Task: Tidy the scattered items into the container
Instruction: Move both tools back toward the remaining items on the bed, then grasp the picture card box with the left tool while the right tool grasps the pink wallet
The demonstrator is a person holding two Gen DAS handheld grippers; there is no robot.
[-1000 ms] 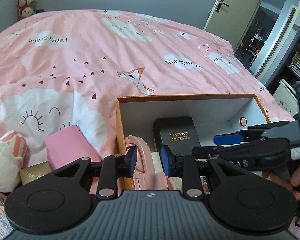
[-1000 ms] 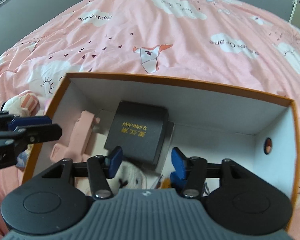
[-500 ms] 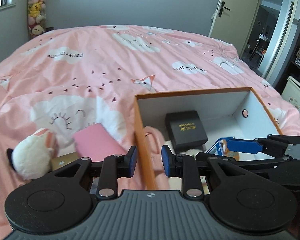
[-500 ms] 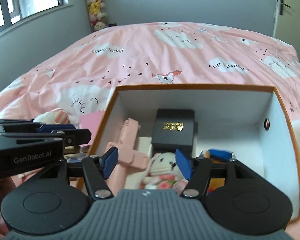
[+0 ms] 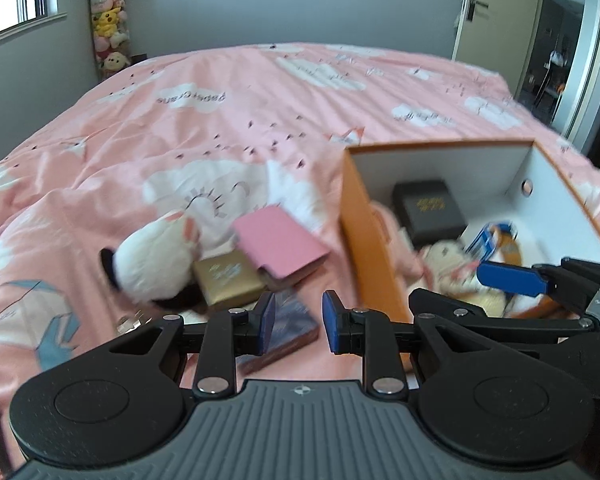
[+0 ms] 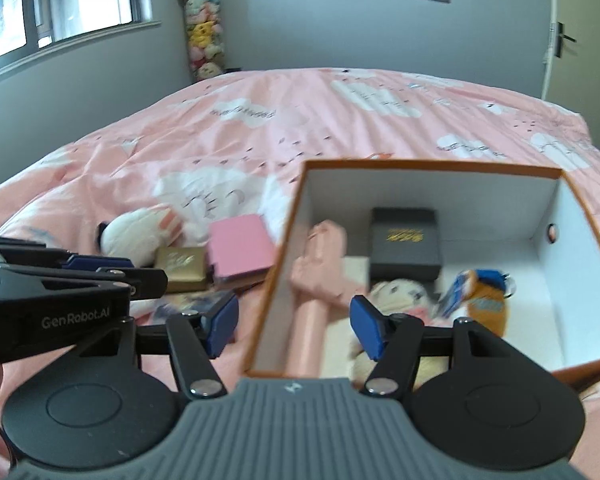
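Note:
An orange box (image 6: pixel 420 166) with white inner walls stands on the pink bed. In it lie a black case (image 6: pixel 406 242), a pink item (image 6: pixel 320 264), a plush doll (image 6: pixel 400 292) and a blue-orange item (image 6: pixel 484 292). Left of the box (image 5: pixel 356 216) lie a white plush (image 5: pixel 152 256), a pink wallet (image 5: pixel 278 240), a gold case (image 5: pixel 226 276) and a dark blue packet (image 5: pixel 290 328). My left gripper (image 5: pixel 298 322) hovers above that packet, its narrow gap empty. My right gripper (image 6: pixel 296 328) hangs over the box's left wall, jaws closing slightly with nothing between them.
The pink cloud-print cover (image 5: pixel 260 100) spreads far behind the items. A tall column of stuffed toys (image 5: pixel 108 40) stands in the back corner by a window. A door (image 5: pixel 484 12) is at the back right. A hand holds the left gripper (image 6: pixel 100 268).
Both grippers have drawn back and swung left, away from the inside of the box. The scattered items left of the box have come into full view.

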